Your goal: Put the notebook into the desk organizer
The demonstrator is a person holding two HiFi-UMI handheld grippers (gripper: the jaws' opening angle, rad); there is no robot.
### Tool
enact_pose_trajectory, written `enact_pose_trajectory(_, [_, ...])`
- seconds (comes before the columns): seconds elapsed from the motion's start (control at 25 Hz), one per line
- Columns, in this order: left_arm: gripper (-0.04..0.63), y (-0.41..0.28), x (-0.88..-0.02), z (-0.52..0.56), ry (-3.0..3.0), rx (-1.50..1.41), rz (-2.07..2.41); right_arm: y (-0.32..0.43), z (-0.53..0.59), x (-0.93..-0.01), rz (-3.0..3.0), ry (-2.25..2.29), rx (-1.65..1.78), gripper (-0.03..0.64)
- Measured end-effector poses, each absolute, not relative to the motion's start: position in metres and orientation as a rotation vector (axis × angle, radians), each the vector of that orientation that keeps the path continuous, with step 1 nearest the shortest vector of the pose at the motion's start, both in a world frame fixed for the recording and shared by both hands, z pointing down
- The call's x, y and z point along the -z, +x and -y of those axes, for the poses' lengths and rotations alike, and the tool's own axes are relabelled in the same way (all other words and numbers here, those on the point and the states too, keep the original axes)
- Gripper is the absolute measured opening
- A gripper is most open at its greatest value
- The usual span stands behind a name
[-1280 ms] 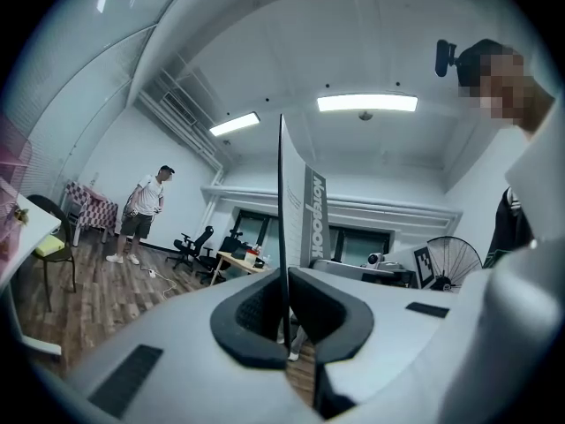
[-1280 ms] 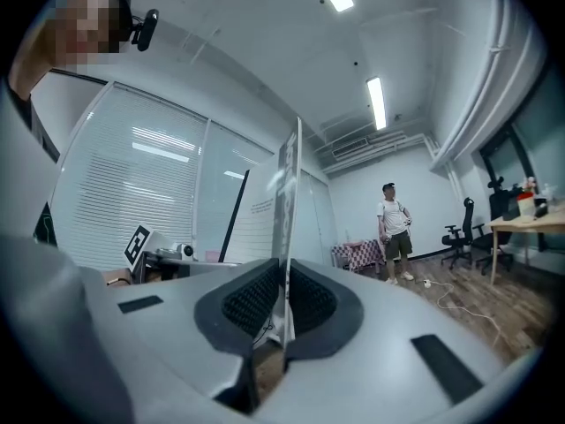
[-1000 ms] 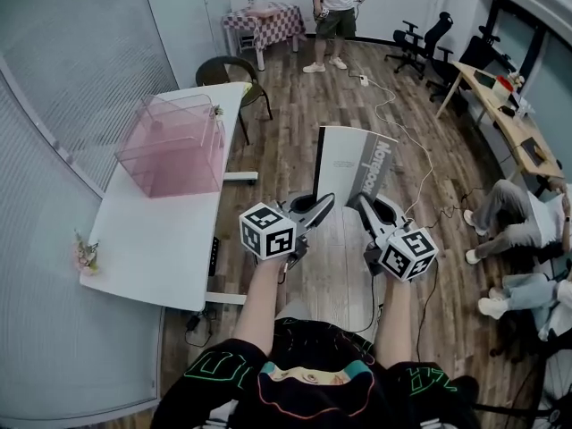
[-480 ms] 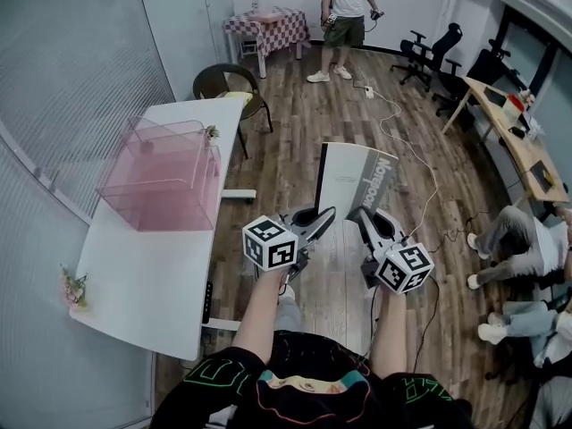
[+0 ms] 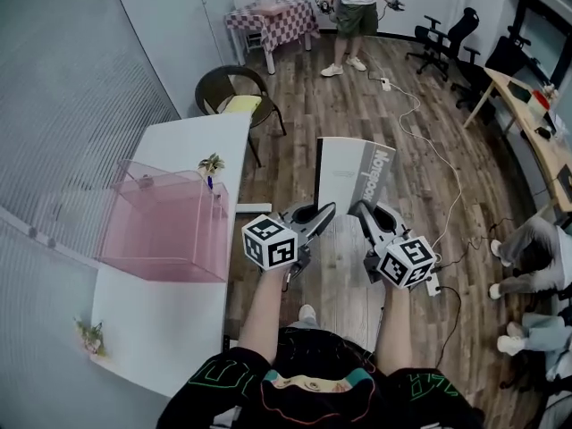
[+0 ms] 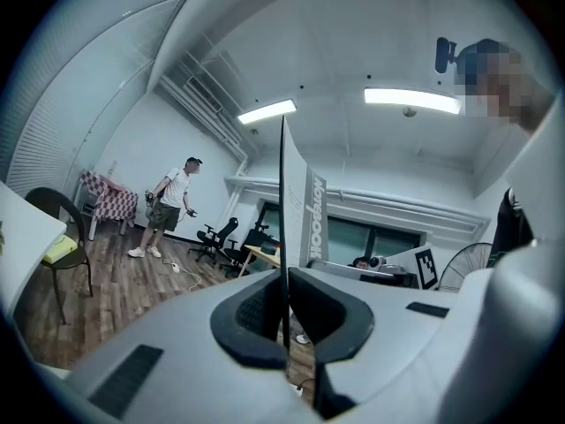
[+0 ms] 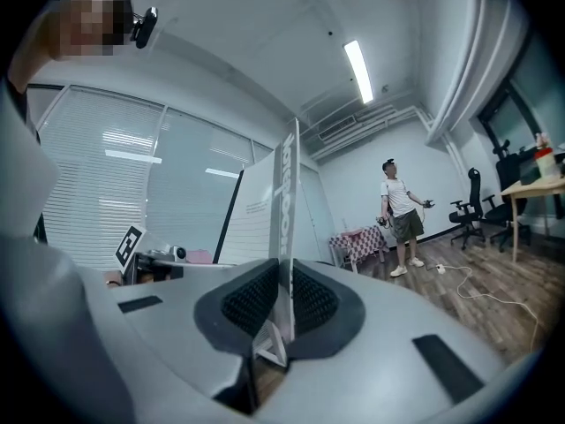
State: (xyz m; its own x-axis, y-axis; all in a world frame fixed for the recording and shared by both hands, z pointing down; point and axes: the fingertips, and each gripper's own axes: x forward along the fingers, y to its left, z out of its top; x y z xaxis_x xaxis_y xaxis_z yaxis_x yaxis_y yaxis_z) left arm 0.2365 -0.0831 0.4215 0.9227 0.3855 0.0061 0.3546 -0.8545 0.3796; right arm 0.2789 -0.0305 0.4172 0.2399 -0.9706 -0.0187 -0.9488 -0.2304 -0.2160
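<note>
A grey-and-white notebook (image 5: 353,172) is held up over the wooden floor, in front of me. My left gripper (image 5: 323,213) is shut on its lower left edge and my right gripper (image 5: 359,210) is shut on its lower right edge. In the left gripper view the notebook (image 6: 300,215) stands edge-on between the pads, as it also does in the right gripper view, where the notebook (image 7: 284,210) rises from the closed jaws. The desk organizer (image 5: 165,226), a clear pink box, stands on the white desk (image 5: 192,141) to my left, apart from both grippers.
A small plant (image 5: 212,163) stands behind the organizer and a small flower bunch (image 5: 92,335) lies near the desk's front. A dark chair (image 5: 234,92) stands past the desk. A person (image 5: 357,7) stands far off; seated people's legs (image 5: 527,248) and cables (image 5: 429,150) are at the right.
The view has shifted: the desk and organizer now lie lower and nearer at my left. Both grippers keep the notebook gripped in the same pose in front of me.
</note>
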Motion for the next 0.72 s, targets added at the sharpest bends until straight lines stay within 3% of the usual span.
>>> enact_pose_trajectory(0.72, [0.006, 0.301, -0.448, 0.156, 2.635, -0.096, -0.287, 0.355, 0.113, -0.442, -2.019, -2.193, 0.34, 0.02])
